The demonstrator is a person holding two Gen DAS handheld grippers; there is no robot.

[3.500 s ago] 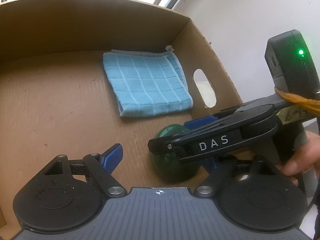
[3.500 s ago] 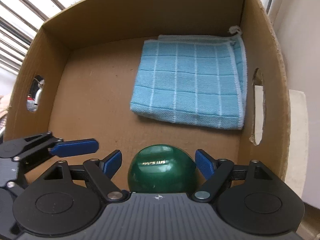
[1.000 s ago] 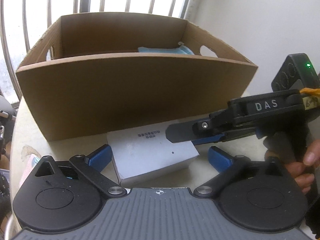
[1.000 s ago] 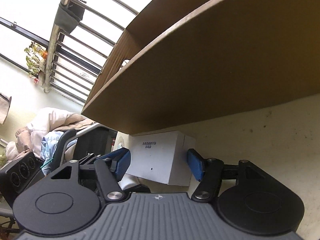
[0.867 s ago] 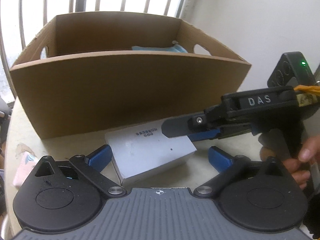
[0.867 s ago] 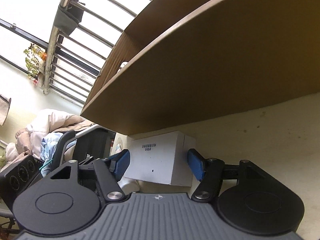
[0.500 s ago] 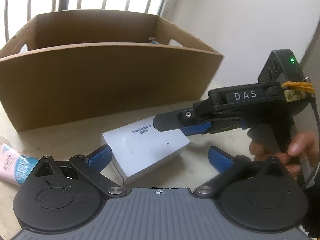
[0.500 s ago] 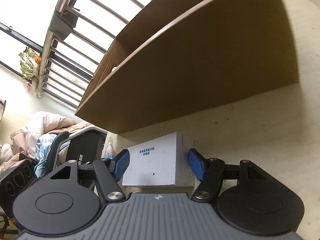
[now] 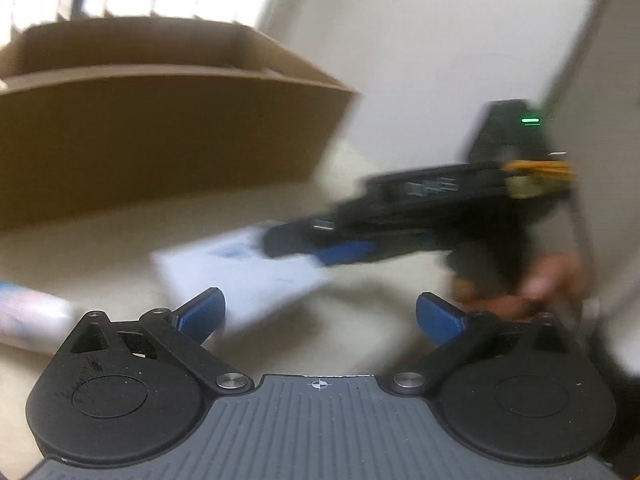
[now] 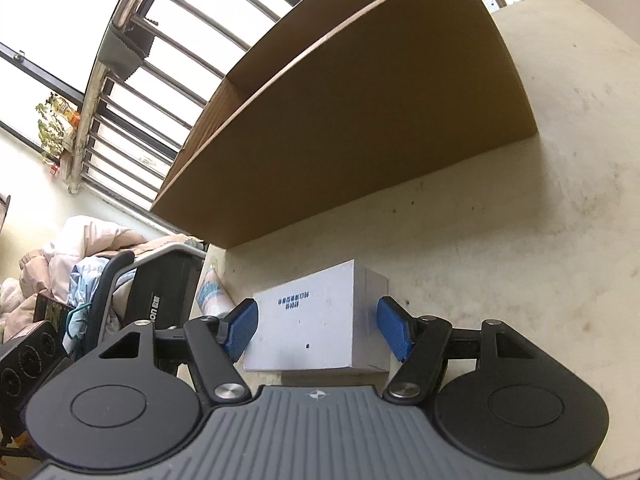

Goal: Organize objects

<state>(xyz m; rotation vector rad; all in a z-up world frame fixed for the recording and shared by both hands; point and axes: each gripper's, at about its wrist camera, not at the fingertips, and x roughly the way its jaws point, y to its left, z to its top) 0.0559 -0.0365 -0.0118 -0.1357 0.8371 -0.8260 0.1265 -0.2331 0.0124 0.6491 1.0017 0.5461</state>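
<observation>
A white box [image 10: 316, 308] with small blue print sits between the blue pads of my right gripper [image 10: 316, 328], which is shut on its two sides. It is low over the cream table [image 10: 540, 240], a gap away from the cardboard box [image 10: 360, 120]. The left wrist view is blurred by motion. There the white box [image 9: 240, 272] shows with the right gripper [image 9: 304, 248] reaching onto it from the right. My left gripper [image 9: 320, 314] stands open just short of it, with nothing between its fingers.
A pink and blue tube [image 9: 28, 312] lies on the table to the left of the white box, also seen as the tube [image 10: 210, 292]. A person's hand [image 9: 520, 292] holds the right gripper. A chair with bedding and a barred window stand beyond the table's left edge.
The white box has come away from the cardboard box wall together with the right gripper. The left view has swung right, is now blurred, and the tube has come into view.
</observation>
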